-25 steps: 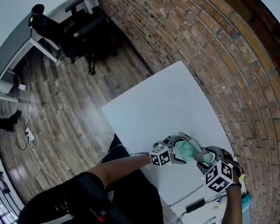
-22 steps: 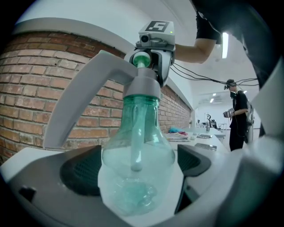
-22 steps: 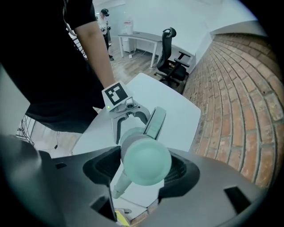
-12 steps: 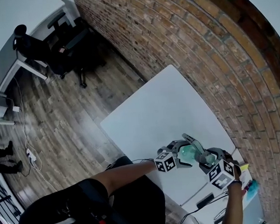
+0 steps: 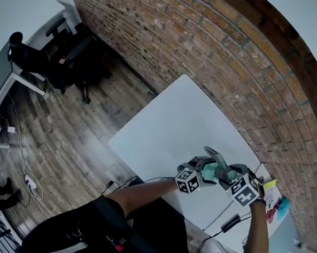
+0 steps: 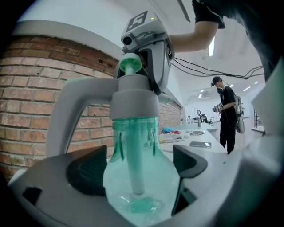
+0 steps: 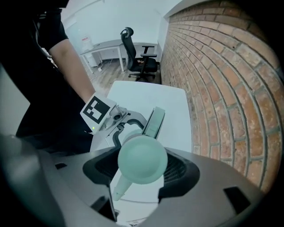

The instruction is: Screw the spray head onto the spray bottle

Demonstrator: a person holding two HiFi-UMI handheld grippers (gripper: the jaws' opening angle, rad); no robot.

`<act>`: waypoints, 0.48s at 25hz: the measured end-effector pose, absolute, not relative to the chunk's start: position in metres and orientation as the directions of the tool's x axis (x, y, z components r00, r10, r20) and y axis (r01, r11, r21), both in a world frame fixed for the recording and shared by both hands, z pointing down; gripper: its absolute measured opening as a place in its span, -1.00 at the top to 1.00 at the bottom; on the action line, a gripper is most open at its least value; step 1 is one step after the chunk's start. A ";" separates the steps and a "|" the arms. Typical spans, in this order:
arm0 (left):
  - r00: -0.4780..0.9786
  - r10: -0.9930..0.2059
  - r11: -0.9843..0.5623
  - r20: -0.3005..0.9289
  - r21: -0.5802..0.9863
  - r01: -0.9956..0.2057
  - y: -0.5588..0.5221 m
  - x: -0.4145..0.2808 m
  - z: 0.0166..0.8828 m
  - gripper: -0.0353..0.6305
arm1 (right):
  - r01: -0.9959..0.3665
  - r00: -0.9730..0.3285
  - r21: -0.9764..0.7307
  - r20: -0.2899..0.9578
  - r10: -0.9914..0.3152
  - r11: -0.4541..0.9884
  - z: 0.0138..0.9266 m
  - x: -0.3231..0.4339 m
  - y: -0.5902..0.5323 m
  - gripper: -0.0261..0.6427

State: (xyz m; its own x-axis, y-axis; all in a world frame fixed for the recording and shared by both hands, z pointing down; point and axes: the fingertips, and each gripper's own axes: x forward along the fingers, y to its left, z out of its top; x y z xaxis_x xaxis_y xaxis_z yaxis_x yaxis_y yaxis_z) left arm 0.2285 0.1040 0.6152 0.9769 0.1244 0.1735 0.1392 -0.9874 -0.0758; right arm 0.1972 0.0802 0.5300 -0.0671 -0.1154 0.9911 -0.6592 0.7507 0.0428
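**Mia:** Which step are we at?

**Tom:** The twisting-on step, I think. The grey spray head (image 6: 133, 95) already sits on the neck of the green spray bottle (image 6: 141, 186). Its tube (image 6: 133, 170) hangs down inside.

**Mia:** Where is the bottle?

**Tom:** It stands upright between the two grippers, over the near right part of the white counter (image 5: 169, 122), close to the brick wall (image 5: 240, 65). I can't tell if its bottom touches the counter.

**Mia:** Who holds what?

**Tom:** The left gripper (image 6: 138, 165) comes in from the side. Its fingers (image 6: 86, 170) have just been closing with the fat part of the bottle between them. Now they look pressed on both sides of it. The right gripper (image 7: 141, 167) points down from above. Its fingers (image 7: 178, 170) are closed on the round top of the spray head.

**Mia:** Is the head tight?

**Tom:** I can't tell. No gap shows where the head meets the bottle, but it may be loose.

**Mia:** What comes next?

**Tom:** My guess is that the left one must hold the bottle steady so it does not spin. The right one must turn the head round, let go, reach back and turn again until it stops. The head should go on straight, or it could end up crooked.
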 end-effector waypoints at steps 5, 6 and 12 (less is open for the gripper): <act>0.978 0.123 -0.987 0.170 -0.083 0.138 0.103 0.229 0.616 -0.49 | -0.777 -0.084 0.028 0.985 -0.148 0.629 0.530 0.199 0.079 0.11; 0.978 0.125 -0.987 0.169 -0.083 0.141 0.104 0.229 0.615 -0.48 | -0.801 -0.082 0.028 0.984 -0.156 0.598 0.530 0.201 0.079 0.11; 0.979 0.128 -0.986 0.159 -0.083 0.143 0.105 0.227 0.615 -0.48 | -0.915 -0.040 0.040 0.981 -0.190 0.401 0.530 0.205 0.077 0.11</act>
